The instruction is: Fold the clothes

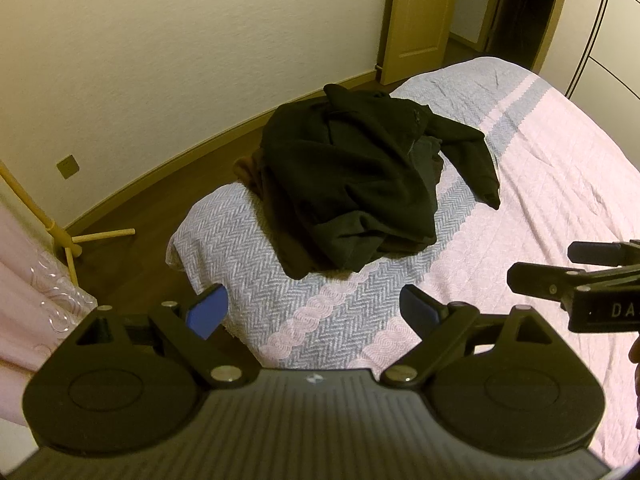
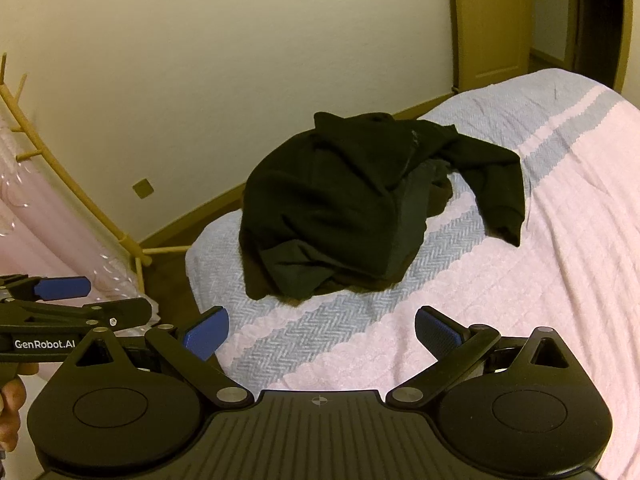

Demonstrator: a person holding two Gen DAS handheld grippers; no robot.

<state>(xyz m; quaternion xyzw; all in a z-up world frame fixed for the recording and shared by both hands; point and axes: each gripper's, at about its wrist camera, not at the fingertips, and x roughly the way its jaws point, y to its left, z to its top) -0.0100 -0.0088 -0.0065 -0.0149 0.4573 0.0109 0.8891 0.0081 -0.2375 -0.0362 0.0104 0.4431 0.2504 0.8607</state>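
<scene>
- Your left gripper hangs above the near corner of the bed, its blue pads spread wide with only bedspread between them; it holds nothing.
- Your right gripper is spread just as wide over the pink and grey bedspread, also holding nothing.
- The two grippers sit side by side, each showing at the edge of the other's view.
- The dark clothes pile lies crumpled on the left edge of the bed, ahead of both grippers and well apart from them.
- One black sleeve trails out to the right of the pile across the grey band.
- A wooden rack stands on the floor at the left, by the wall.
</scene>
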